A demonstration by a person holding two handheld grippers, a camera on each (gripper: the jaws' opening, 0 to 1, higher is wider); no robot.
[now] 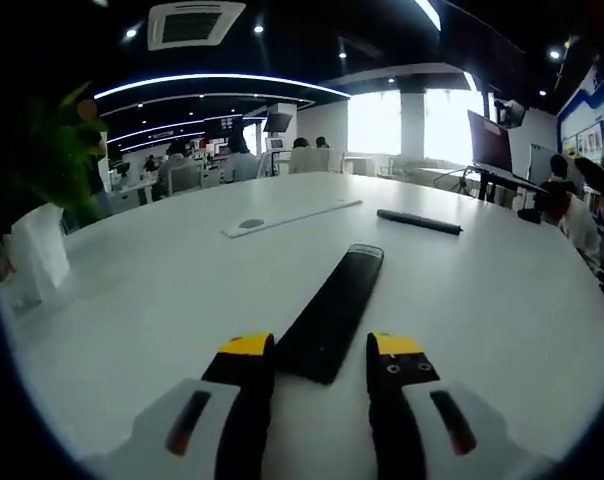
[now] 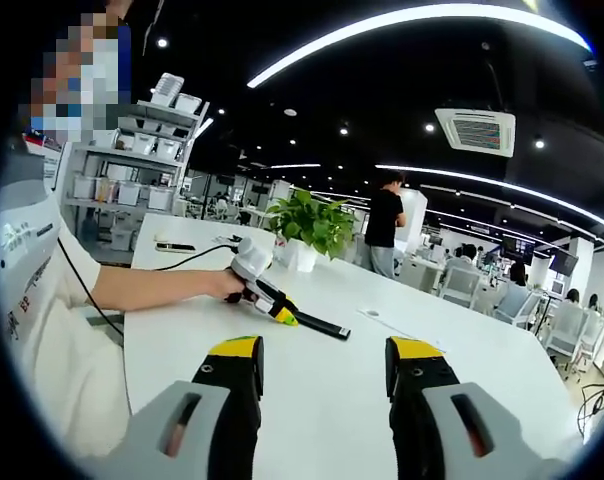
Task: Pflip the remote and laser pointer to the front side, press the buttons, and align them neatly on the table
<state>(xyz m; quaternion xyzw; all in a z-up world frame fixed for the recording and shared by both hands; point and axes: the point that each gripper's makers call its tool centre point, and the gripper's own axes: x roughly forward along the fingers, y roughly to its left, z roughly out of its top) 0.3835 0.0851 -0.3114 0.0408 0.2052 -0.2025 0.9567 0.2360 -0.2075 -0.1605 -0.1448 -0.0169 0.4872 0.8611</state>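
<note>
- My left tongs (image 1: 322,365) stand released around the near end of the remote (image 1: 332,312), flat on the worktop (image 1: 132,300)
- It looks rigid, light, probably slick; I'd pinch its long edges
- Right tongs (image 2: 325,385) released, holding nothing

On the white table (image 1: 132,300) I count one long black remote (image 1: 332,310), one thin black laser pointer (image 1: 418,222), one flat white strip (image 1: 290,217) and one white bag-looking thing (image 1: 37,250). Two grippers total: left gripper (image 1: 321,362), right gripper (image 2: 324,364). One potted plant (image 2: 310,228), one wire shelf (image 2: 132,170) in the right gripper view.
</note>
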